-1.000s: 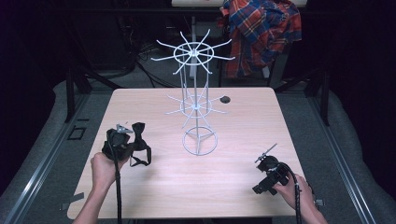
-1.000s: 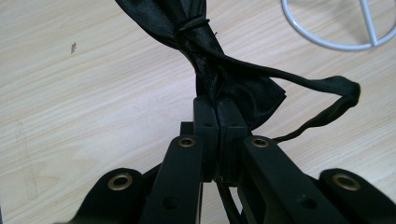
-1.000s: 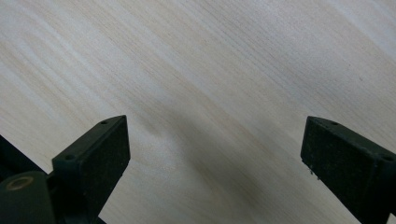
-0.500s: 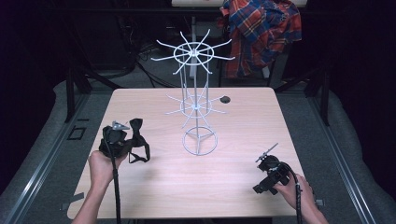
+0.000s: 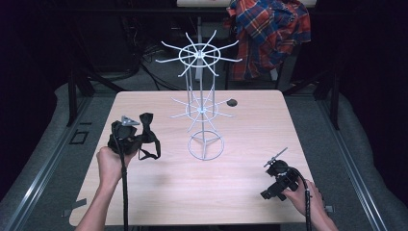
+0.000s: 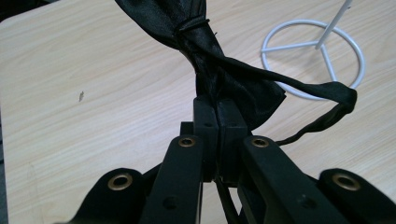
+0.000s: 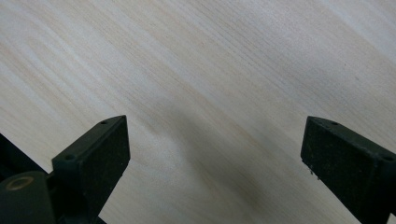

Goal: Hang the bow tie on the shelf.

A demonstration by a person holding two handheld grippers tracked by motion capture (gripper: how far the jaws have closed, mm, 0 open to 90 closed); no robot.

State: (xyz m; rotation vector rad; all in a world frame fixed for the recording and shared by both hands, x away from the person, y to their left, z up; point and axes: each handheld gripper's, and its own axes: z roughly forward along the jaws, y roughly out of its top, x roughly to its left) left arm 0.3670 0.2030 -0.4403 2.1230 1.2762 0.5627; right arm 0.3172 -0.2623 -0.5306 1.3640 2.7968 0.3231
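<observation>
Jaws pressed together on the left gripper (image 6: 218, 116) pinch a black satin bow tie (image 6: 205, 60); the right gripper (image 7: 215, 154) gapes wide, holding nothing.

Lifted just above the table (image 5: 240, 192), left of the white wire display rack (image 5: 202, 110), the bow tie looks light, limp and likely slippery, its strap (image 6: 317, 93) dangling; its cinched knot seems the surest hold. Over bare wood at the near right corner, the right gripper touches nothing.

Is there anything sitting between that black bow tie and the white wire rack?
Nothing visible. The left gripper is shut on the bow tie, and only bare table lies between it and the rack. The small dark object sits behind the rack.
</observation>
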